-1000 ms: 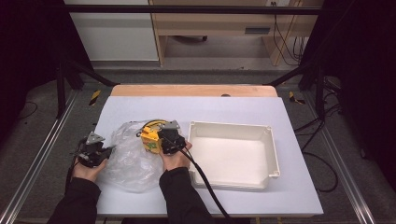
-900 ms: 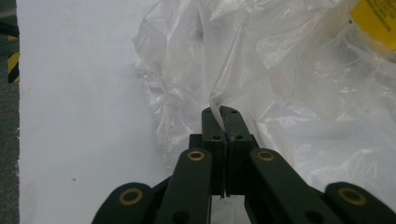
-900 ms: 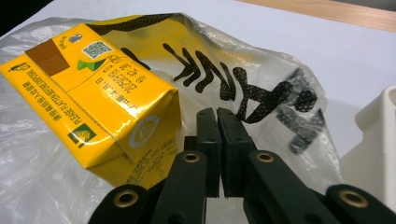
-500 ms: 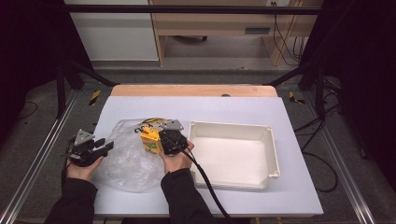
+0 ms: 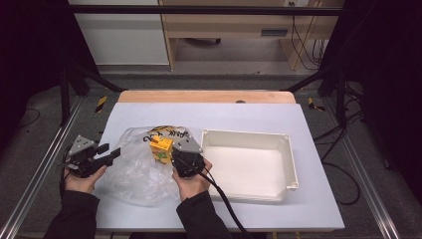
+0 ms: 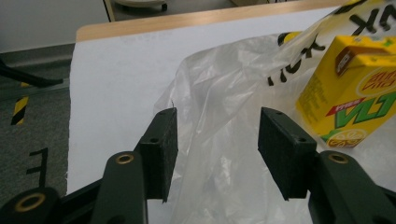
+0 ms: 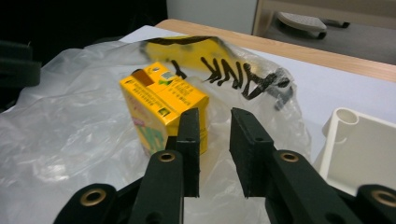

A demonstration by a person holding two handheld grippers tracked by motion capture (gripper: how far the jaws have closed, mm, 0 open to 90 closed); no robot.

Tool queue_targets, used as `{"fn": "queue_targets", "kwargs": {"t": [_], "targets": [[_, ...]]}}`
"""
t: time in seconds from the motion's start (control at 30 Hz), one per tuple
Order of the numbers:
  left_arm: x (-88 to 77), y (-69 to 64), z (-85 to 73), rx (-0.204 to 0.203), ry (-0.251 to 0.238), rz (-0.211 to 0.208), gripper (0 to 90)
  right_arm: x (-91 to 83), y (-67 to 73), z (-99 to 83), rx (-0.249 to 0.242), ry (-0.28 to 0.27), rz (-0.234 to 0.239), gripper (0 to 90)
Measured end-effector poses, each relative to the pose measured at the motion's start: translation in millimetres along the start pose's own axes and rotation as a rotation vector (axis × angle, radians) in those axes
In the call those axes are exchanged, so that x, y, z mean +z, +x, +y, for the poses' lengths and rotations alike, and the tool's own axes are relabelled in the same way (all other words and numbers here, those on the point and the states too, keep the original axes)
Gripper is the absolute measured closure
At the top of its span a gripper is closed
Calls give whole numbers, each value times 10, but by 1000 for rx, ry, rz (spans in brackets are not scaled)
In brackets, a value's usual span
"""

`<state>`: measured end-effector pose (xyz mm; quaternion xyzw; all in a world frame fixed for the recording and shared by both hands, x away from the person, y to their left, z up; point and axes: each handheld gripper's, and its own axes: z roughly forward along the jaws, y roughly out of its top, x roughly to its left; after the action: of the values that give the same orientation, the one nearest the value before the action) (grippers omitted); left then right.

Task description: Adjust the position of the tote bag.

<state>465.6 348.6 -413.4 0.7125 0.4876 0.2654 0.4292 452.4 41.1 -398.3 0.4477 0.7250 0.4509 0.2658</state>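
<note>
Two grippers at a clear plastic bag (image 5: 137, 172) with a yellow drink carton (image 5: 161, 149) standing on it.

High view: the left gripper (image 5: 102, 157) is hovering at the bag's left edge, the right gripper (image 5: 179, 155) just beside the carton, near the white tray (image 5: 288, 164). Left gripper view: its jaws have just been opening and are standing apart over the bag (image 6: 224, 140), gripping nothing. Right gripper view: its jaws have just been opening too, a narrow gap, empty, the carton (image 7: 161, 105) just behind.

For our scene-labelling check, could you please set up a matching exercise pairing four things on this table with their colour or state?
Things:
1. drink carton
2. plastic bag
3. tray
4. left gripper

Descriptions:
A. clear and crumpled, with black lettering
B. white, nothing in it
C. yellow, standing on the bag
D. jaws apart, nothing between the pads

Pairs: 1-C, 2-A, 3-B, 4-D
</note>
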Motion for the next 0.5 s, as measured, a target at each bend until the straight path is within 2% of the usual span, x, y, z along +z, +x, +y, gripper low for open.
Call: {"fn": "queue_targets", "kwargs": {"t": [0.2,0.3,0.37,0.5], "targets": [[-94,-29,59,-9,-44,-14,478,-126,-33,3,-41,-50,56,630],[-130,-54,85,-2,-59,-23,479,-205,-103,32,-65,-59,68,571],[-140,-81,99,3,-63,-30,479,-260,-167,51,-54,-59,95,543],[-143,-155,125,25,-62,-42,475,-394,-286,85,-63,-65,97,493]]}}
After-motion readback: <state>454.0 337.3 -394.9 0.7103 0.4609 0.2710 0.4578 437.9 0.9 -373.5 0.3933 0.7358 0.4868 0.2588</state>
